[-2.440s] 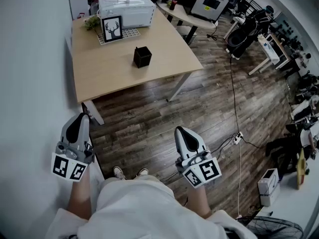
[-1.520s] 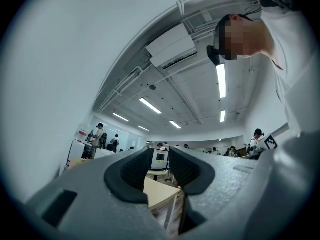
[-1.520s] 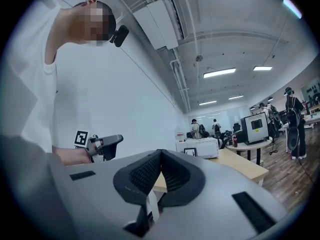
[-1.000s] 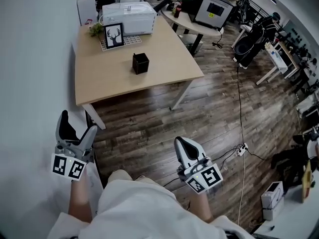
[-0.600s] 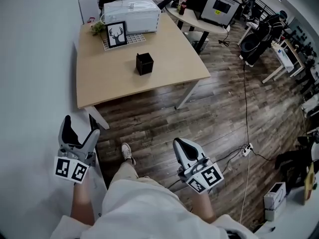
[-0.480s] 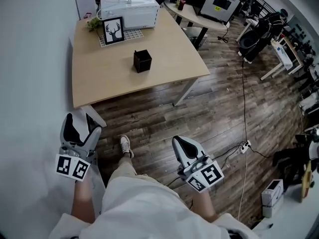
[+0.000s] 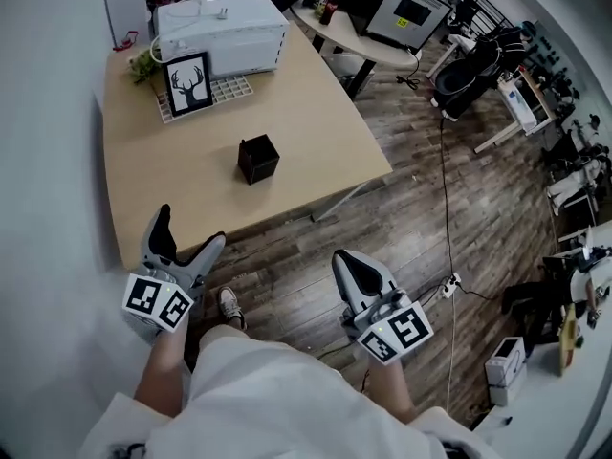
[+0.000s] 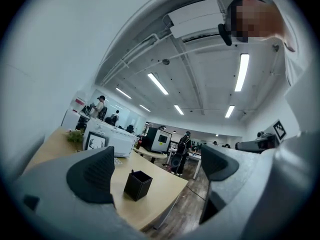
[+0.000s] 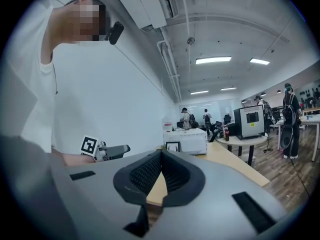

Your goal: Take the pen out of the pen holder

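Observation:
A black square pen holder (image 7: 257, 158) stands near the middle of the light wooden table (image 7: 316, 122); in the left gripper view the pen holder (image 8: 138, 184) shows a dark pen tip (image 8: 131, 172) at its rim. My left gripper (image 7: 187, 236) is open and empty, its jaws over the table's near edge, short of the holder. My right gripper (image 7: 358, 273) is shut and empty, held over the floor to the right of the table's corner. In its own view the right gripper (image 9: 161, 170) has its pads pressed together.
A framed deer picture (image 7: 187, 85), a small plant (image 7: 143, 64) and a white appliance (image 7: 222, 32) stand at the table's far end. A round table (image 7: 349, 32) with a black machine (image 7: 403, 9) is behind. A cable (image 7: 446, 208) crosses the wooden floor. A wall runs on the left.
My left gripper went from shut to open and has come up to the table's near edge. The person has stepped closer to the table. The right gripper stays shut.

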Demonstrator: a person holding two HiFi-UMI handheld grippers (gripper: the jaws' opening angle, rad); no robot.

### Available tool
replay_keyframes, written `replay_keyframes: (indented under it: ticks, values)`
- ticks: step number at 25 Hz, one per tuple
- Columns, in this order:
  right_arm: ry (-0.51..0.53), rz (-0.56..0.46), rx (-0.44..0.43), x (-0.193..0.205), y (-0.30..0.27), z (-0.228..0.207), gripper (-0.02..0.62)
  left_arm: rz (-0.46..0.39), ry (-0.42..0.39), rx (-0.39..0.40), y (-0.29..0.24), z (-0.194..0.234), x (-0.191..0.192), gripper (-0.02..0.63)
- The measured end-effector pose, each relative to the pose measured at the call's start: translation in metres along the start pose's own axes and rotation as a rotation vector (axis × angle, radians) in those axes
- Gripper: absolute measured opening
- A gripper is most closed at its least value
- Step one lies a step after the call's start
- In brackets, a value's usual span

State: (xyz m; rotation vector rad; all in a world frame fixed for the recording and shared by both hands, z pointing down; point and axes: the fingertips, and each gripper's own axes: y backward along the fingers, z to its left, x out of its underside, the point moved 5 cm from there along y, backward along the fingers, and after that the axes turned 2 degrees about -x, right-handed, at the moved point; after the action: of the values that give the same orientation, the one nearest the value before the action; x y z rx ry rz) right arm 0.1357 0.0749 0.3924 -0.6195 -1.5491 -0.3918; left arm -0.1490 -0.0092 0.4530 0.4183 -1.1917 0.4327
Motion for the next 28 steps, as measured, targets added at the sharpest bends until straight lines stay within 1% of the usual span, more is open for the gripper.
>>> replay_keyframes:
  ticks: [3, 7, 9, 12, 14, 18, 21, 25, 28]
  values:
    - [0.0, -0.004, 0.029, -0.013, -0.044, -0.016, 0.002, 0.029, -0.003, 0.054, -0.043, 0.028, -0.004, 0.534]
    - [-0.033, 0.042, 0.067, -0.005, -0.075, -0.028, 0.002, 0.074, 0.005, 0.095, -0.085, 0.061, 0.004, 0.532]
    - [-0.051, 0.055, 0.078, -0.002, -0.086, -0.034, 0.002, 0.096, -0.001, 0.098, -0.098, 0.073, 0.009, 0.532]
    - [-0.053, 0.069, 0.081, -0.002, -0.1, -0.046, 0.002, 0.126, 0.016, 0.079, -0.115, 0.088, 0.024, 0.532]
    - [-0.054, 0.067, 0.078, -0.002, -0.107, -0.058, 0.002, 0.139, 0.026, 0.067, -0.127, 0.091, 0.034, 0.532]
    - [-0.051, 0.033, 0.037, -0.003, -0.125, -0.08, 0.002, 0.155, 0.008, 0.045, -0.153, 0.094, 0.049, 0.531]
    - [-0.047, -0.01, 0.008, -0.01, -0.131, -0.099, 0.002, 0.201, -0.018, 0.014, -0.175, 0.096, 0.063, 0.531]
    - [-0.075, -0.053, 0.011, -0.016, -0.133, -0.131, 0.002, 0.27, -0.046, -0.018, -0.2, 0.096, 0.084, 0.526]
    - [-0.092, -0.06, 0.003, -0.016, -0.131, -0.148, 0.002, 0.319, -0.053, -0.037, -0.218, 0.095, 0.102, 0.486]
